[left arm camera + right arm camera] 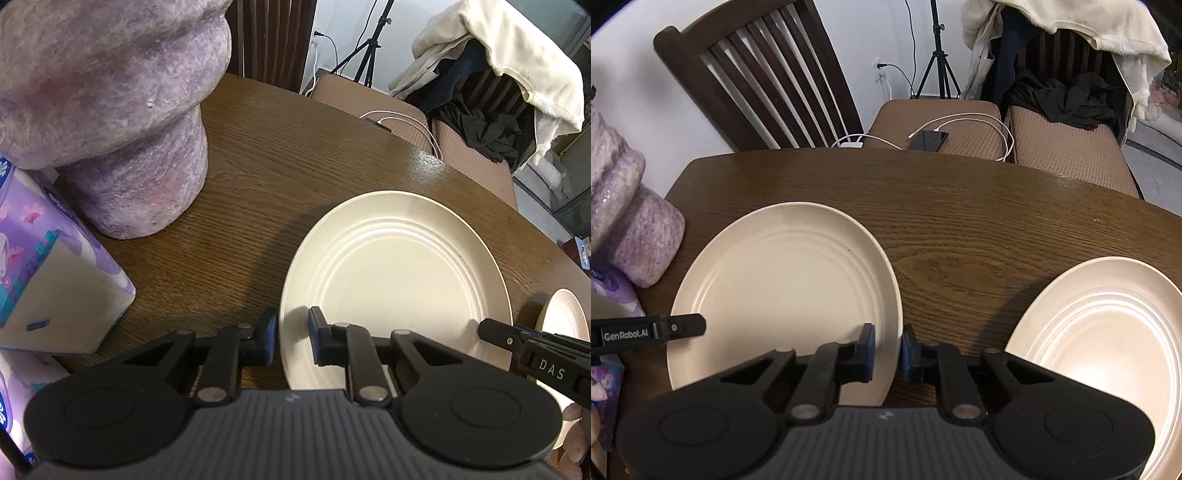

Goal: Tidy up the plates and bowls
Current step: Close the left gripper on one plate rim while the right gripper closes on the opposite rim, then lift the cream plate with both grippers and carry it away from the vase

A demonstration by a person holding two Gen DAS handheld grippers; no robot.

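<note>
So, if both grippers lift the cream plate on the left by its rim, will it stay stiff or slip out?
The cream plate looks rigid and thin, probably light. Its smooth rim may slide between the narrow pads. The left gripper and right gripper straddle opposite edges, which should limit tilting.

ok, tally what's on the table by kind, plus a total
Cream plates: 2, the left plate with both claws at its rim, the right plate free
Purple fuzzy object: 1
Purple tissue packs: at least 2; one plain, another at the left wrist view's edge
Bowls: 0 in view
Total: 5 in view
</note>
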